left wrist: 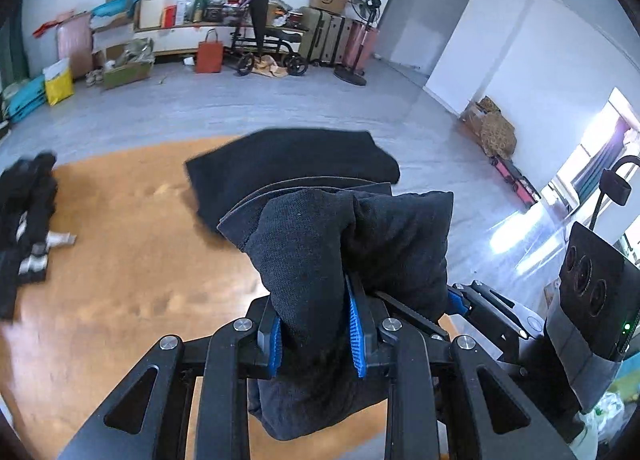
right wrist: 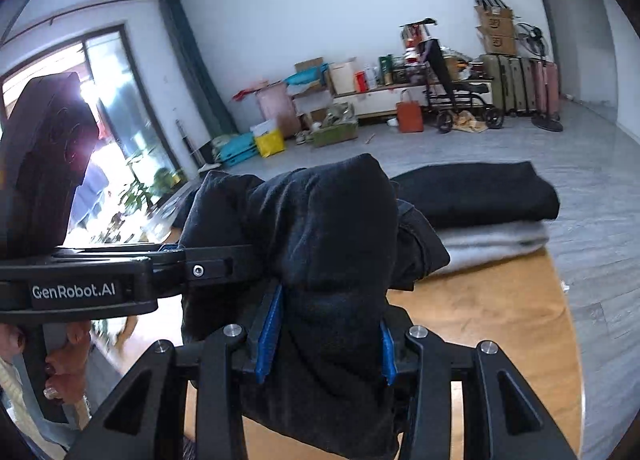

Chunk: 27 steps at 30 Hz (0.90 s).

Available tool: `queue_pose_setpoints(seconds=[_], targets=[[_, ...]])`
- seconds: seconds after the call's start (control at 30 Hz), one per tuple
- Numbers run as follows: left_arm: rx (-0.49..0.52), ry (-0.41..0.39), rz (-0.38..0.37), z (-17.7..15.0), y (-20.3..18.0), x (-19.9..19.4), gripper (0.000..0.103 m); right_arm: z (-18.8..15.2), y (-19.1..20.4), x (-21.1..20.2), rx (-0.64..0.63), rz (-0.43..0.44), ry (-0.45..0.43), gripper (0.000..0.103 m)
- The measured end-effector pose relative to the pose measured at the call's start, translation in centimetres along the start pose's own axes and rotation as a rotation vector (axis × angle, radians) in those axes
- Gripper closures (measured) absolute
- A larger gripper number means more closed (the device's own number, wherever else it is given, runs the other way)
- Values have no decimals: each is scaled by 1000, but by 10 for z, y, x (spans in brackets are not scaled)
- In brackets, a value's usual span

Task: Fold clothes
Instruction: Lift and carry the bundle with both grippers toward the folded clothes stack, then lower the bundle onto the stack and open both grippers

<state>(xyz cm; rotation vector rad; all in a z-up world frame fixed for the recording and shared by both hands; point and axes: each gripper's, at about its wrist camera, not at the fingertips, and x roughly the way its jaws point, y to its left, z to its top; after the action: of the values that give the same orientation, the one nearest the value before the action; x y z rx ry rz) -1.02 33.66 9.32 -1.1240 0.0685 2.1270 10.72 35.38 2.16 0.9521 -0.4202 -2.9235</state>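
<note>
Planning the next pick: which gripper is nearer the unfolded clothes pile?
Left. Holding the black garment, the left gripper has the unfolded pile to its left; the right gripper sits farther right.

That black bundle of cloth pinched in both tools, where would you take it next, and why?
Probably carry it forward and lower it onto the folded stack ahead. The left tool and right tool both clamp the black garment, already bunched compact and held above the wooden table. The stack, dark piece over grey one, sits at the table's far edge, so that looks like its home.
</note>
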Motion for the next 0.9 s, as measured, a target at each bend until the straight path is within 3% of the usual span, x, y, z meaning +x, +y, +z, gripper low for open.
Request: queue_pose_setpoints(seconds=[0.33, 0.53, 0.57, 0.63, 0.67, 0.73, 0.77, 0.8, 0.9], targets=[[82, -24, -3, 136, -18, 89, 76, 119, -78, 64, 39, -176, -29, 59], [-17, -28, -55, 179, 3, 176, 75, 170, -125, 116, 88, -222, -48, 59], [-35, -28, -65, 185, 7, 191, 75, 172, -134, 127, 95, -238, -43, 59], [-55, 34, -6, 184, 10, 235, 74, 174, -156, 153, 106, -270, -22, 58], [-70, 97, 39, 180, 13, 264, 73, 171, -168, 171, 115, -288, 18, 56], [-107, 201, 101, 165, 25, 316, 64, 157, -194, 214, 144, -331, 156, 54], [-113, 180, 120, 157, 32, 330, 51, 144, -207, 236, 163, -364, 224, 54], [-121, 140, 109, 153, 37, 334, 47, 133, -218, 250, 181, -386, 244, 44], [-155, 116, 45, 153, 50, 340, 45, 109, -245, 267, 248, -379, 183, 21]])
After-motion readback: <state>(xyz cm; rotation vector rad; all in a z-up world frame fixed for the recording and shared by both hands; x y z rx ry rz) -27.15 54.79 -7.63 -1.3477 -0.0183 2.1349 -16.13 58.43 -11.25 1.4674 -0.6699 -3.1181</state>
